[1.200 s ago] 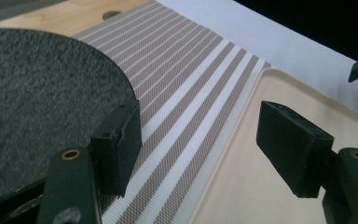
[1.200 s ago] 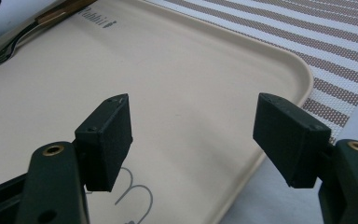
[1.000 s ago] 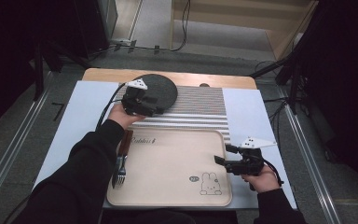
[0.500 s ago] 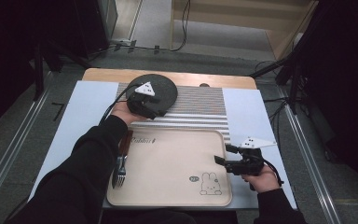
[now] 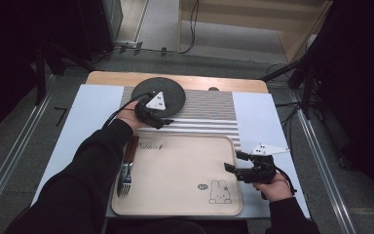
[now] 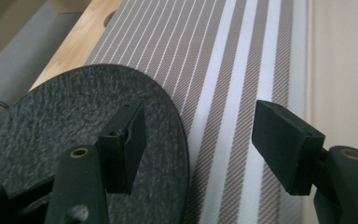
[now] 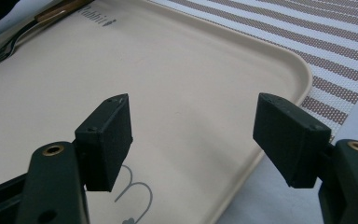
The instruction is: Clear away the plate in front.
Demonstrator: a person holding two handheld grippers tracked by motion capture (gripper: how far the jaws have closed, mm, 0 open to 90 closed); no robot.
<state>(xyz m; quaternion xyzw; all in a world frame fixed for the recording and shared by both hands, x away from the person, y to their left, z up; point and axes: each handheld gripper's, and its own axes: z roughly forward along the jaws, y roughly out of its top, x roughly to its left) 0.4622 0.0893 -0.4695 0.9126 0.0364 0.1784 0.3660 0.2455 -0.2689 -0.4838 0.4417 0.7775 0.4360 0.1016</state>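
The left gripper (image 5: pixel 161 122) hovers at the near edge of the one round dark plate (image 5: pixel 158 95), which lies on the striped mat (image 5: pixel 209 109) at the table's far side. Its jaws have just been closing a little but stand wide, one over the plate's rim and the other over the mat, pressing on nothing. The right gripper (image 5: pixel 233 162) sits over the right edge of the one beige tray (image 5: pixel 175 175), jaws wide and empty. One fork (image 5: pixel 126 170) lies at the tray's left edge.
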